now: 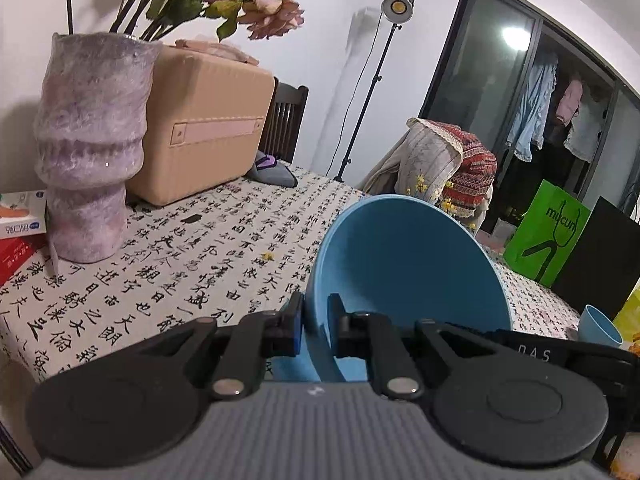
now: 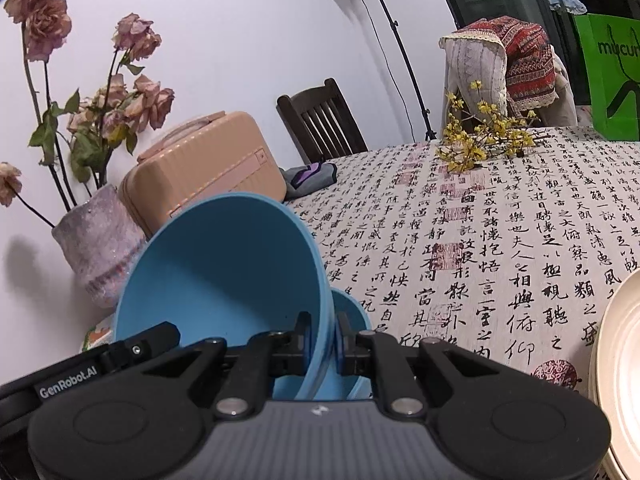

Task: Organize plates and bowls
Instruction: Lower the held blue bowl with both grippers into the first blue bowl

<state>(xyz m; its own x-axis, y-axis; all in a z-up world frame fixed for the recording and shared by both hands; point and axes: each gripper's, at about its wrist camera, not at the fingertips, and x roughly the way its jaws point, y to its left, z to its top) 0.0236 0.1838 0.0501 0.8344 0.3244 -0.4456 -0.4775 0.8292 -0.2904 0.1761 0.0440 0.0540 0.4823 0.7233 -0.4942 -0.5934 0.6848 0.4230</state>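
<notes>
Blue plastic bowl (image 1: 408, 264) is gripped on two sides at once and tilted above the calligraphy-print tablecloth (image 1: 168, 264). Left gripper (image 1: 316, 320): fingers together on the bowl's left rim, one pad outside the wall, one inside. Right gripper (image 2: 322, 336): fingers clamped on the opposite rim of the same bowl (image 2: 224, 264), wall pinched between the pads. A second, smaller blue bowl (image 2: 352, 312) sits just beside the held one, right of the right gripper's outer finger; contact between the two bowls cannot be told. Relative to the held bowl: purple-grey vase (image 1: 92, 144) with dried roses stands to the left, peach case (image 1: 208, 124) behind the vase, stack of cream plates (image 2: 620, 368) well to the right at the frame edge, yellow flower sprig (image 2: 480, 140) lies beyond on the cloth.
</notes>
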